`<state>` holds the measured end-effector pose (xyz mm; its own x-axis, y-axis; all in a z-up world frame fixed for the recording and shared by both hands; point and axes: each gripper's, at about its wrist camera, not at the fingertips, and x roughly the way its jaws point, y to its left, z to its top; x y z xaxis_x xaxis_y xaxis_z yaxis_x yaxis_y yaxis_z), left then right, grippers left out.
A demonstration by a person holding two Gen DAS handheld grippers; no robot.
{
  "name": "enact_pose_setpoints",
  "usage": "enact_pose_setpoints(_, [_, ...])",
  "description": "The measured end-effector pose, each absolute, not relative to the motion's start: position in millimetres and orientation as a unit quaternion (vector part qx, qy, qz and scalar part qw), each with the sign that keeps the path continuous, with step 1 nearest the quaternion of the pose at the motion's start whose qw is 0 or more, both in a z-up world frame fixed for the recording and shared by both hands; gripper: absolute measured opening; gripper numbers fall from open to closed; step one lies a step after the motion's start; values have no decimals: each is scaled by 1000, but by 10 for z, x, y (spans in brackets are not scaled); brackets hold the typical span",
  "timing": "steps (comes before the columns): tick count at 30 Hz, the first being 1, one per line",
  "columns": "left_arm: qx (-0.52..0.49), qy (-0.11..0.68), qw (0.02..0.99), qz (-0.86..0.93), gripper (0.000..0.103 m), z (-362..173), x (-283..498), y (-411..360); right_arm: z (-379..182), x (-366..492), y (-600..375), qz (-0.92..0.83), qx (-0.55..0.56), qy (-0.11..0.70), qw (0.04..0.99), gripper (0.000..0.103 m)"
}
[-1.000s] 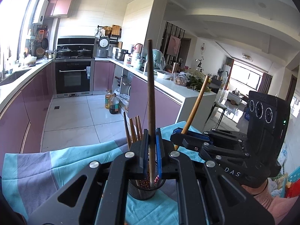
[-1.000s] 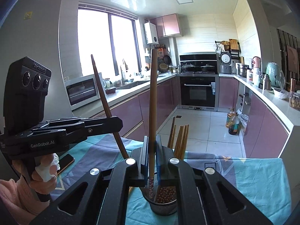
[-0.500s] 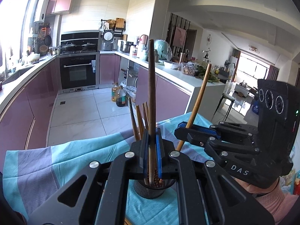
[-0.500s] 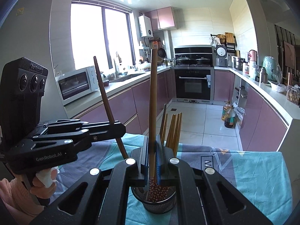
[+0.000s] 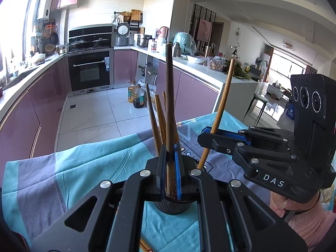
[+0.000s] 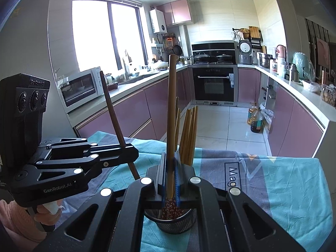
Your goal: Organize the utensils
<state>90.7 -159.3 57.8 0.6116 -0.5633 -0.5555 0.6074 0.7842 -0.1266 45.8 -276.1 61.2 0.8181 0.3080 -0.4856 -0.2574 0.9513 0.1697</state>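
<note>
Your left hand-held gripper [image 5: 170, 168] is clamped on a dark brown chopstick [image 5: 169, 113]. Its long axis stands nearly upright, with the plain end pointing at the ceiling and the patterned end dipping into the black mesh utensil holder [image 5: 172, 206] on the table [image 5: 84, 168]. Seen from the right wrist camera, that same chopstick [image 6: 113, 113] leans a little, top toward the window, and the left hand-held gripper [image 6: 130, 153] carries the words "GenRobot.AI" on its side and again on its camera block.

Inside the holder, a bundle of lighter chopsticks [image 5: 157, 113] fans upward, tips tilted slightly left in the left wrist view.

Your right hand-held gripper [image 6: 170, 174] is closed on a lighter wooden chopstick [image 6: 171, 113], also nearly vertical, its floral-patterned end down inside the holder [image 6: 174, 224]. From the left wrist camera, this chopstick [image 5: 220, 109] slants up to the right, and the right hand-held gripper [image 5: 206, 134] reads "DAS".

The teal and grey tablecloth [image 6: 283, 189] shows the partial word "Mag".
</note>
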Motion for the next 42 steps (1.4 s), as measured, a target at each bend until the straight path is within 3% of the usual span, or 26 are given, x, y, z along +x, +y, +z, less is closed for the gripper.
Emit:
enact_pose_setpoints(34, [47, 363, 873, -322, 8, 212, 1482, -1833, 295, 754, -2745, 142, 66, 318, 935, 7])
enact_pose_setpoints(38, [45, 366, 873, -319, 13, 142, 1495, -1815, 273, 745, -2748, 142, 68, 318, 935, 8])
enact_pose_setpoints(42, [32, 361, 877, -316, 25, 125, 1479, -1726, 254, 716, -2749, 144, 72, 318, 934, 11])
